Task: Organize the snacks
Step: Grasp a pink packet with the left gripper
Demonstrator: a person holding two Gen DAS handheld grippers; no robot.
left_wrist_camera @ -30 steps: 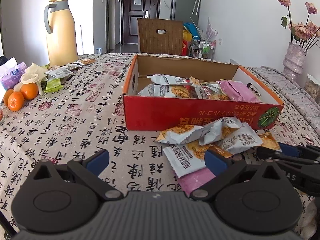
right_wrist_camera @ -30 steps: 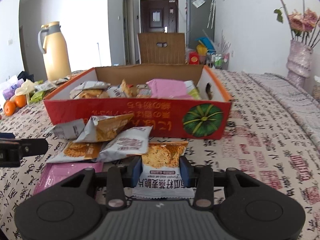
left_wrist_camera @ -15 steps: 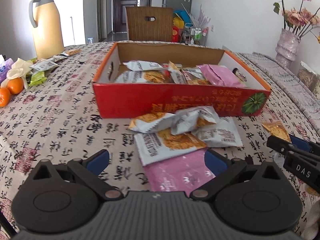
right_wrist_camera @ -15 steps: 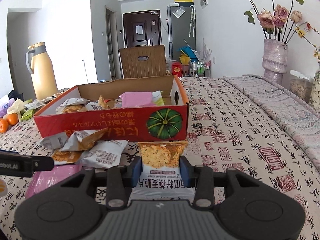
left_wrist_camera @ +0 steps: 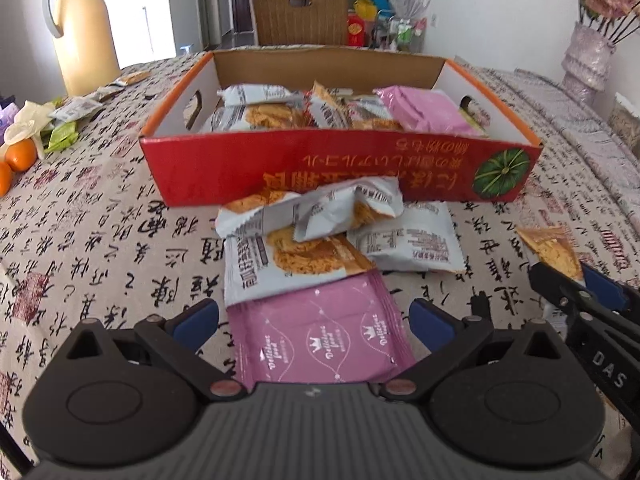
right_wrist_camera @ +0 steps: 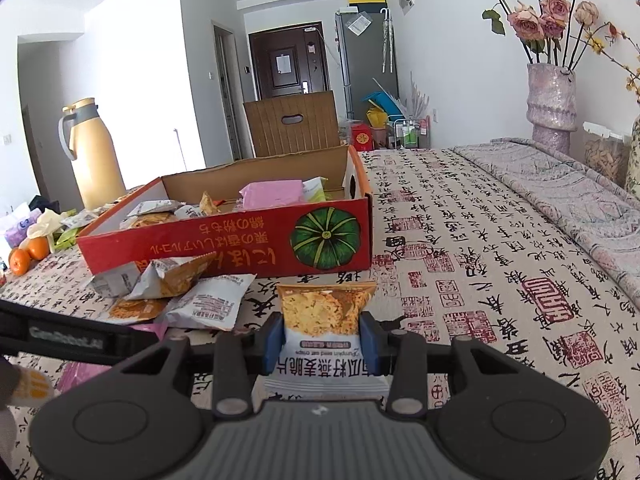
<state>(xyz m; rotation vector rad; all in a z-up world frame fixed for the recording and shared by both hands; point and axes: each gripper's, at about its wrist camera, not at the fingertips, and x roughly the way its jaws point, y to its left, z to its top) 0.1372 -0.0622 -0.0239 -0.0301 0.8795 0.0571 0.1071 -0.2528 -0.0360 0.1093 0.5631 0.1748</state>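
A red cardboard box (left_wrist_camera: 340, 168) (right_wrist_camera: 240, 244) on the table holds several snack packets. In front of it lie a few grey oat crisp packets (left_wrist_camera: 304, 216) and a flat pink packet (left_wrist_camera: 320, 344). My left gripper (left_wrist_camera: 314, 322) is open, its blue pads on either side of the pink packet. My right gripper (right_wrist_camera: 320, 340) is shut on an orange-and-white oat crisp packet (right_wrist_camera: 326, 320) and holds it above the tablecloth, right of the loose pile. The right gripper also shows in the left wrist view (left_wrist_camera: 580, 292).
A yellow thermos (left_wrist_camera: 84, 32) stands at the back left, with oranges (left_wrist_camera: 20, 156) and small wrappers beside it. A pink flower vase (right_wrist_camera: 552, 104) stands at the far right. A brown chair back (left_wrist_camera: 298, 12) is behind the table.
My left gripper moved forward and down, so the pink packet now lies between its open pads. My right gripper lifted higher with its packet and swung rightward.
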